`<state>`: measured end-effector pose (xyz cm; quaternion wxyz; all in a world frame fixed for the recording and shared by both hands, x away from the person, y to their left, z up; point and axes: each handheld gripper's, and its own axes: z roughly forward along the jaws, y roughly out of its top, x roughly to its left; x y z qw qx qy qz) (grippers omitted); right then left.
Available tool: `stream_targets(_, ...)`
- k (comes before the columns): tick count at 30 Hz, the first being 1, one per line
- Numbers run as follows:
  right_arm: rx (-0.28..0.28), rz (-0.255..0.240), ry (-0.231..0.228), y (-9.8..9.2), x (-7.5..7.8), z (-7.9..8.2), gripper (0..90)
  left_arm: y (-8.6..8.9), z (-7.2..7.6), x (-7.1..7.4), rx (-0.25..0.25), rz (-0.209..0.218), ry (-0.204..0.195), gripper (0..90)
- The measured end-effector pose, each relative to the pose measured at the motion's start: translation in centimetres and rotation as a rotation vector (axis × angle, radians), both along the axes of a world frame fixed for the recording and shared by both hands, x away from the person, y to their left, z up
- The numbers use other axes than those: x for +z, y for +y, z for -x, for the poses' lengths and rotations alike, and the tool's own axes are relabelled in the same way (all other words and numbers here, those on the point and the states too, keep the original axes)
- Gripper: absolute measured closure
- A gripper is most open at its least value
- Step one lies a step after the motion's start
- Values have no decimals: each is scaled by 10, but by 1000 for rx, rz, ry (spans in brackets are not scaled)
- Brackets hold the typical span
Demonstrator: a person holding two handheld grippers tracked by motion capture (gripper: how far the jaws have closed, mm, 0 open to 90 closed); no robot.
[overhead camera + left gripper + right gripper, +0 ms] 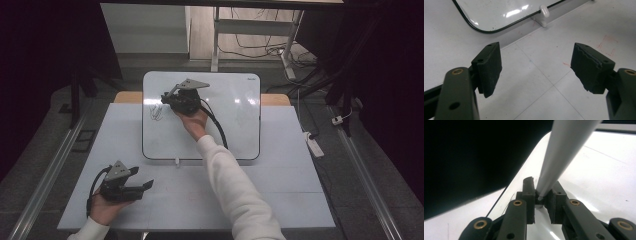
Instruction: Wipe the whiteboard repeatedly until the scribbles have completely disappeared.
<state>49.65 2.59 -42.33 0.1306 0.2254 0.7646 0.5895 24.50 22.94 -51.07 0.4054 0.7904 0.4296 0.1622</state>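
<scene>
1. On the table (pixel 280 195), a whiteboard (pixel 240 135) is lying flat, its far edge reaching past the table's far side; a small white clip (pixel 544 11) is sitting at its near edge.
2. Over the whiteboard's upper left part, the right gripper (pixel 167 100) is pointing left and holding a white marker (pixel 564 152). The right gripper view is showing the jaws closed on the marker's lower end, the barrel rising up and away from the pads (pixel 529 192).
3. Just left of that gripper, faint scribbled marks (pixel 156 114) are showing on the whiteboard; whether the marker's tip is touching the surface cannot be told.
4. A white sleeve (pixel 240 195) is reaching in from the bottom to the right gripper, and a black cable (pixel 216 125) is trailing back across the whiteboard.
5. At the near left of the table, well apart from the whiteboard's marks, the left gripper (pixel 142 185) is resting in the left hand (pixel 105 210), jaws standing wide apart with nothing between them.
6. Through those jaws, the left gripper view is showing bare table (pixel 541 82) and the whiteboard's near corner (pixel 499 12).
</scene>
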Motion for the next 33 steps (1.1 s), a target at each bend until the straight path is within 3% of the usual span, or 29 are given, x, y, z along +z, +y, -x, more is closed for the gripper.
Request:
stream_targets(2,35,30,0,6,-5,7,780,0,-1,0,0,-1,2,257)
stream_targets(3,72,70,-4,13,-11,14,780,0,-1,-1,-1,-1,4,257)
stream_targets(5,89,101,-30,16,-15,19,780,0,-1,-1,0,-2,4,257)
stream_targets(9,11,-2,-2,2,-6,5,780,1,0,0,2,0,-2,258)
stream_targets(10,10,-5,5,1,-7,5,780,1,0,0,1,1,-1,257)
stream_targets(12,52,32,16,8,-12,12,780,1,-1,-1,0,0,3,257)
stream_targets(13,100,73,26,14,-18,20,780,1,-2,-1,0,-1,4,257)
stream_targets(15,120,117,-5,16,-22,26,780,1,-1,-1,1,0,4,257)
stream_targets(16,114,110,-1,14,-20,25,780,1,-1,-1,1,-2,3,257)
stream_targets(19,25,26,14,-1,-12,14,780,1,0,0,1,-1,0,257)
stream_targets(20,26,23,18,-2,-13,15,780,0,0,0,-2,0,2,258)
stream_targets(24,125,119,16,13,-29,34,780,0,-2,-1,-1,-4,5,257)
stream_targets(26,119,117,10,9,-29,34,780,1,0,0,2,-3,1,257)
stream_targets(30,34,46,10,-7,-21,26,780,0,0,0,3,0,-1,257)
stream_targets(32,48,62,9,-3,-24,31,780,0,-2,-1,0,0,4,257)
stream_targets(33,82,89,9,3,-29,37,780,0,-2,-1,1,-1,5,257)
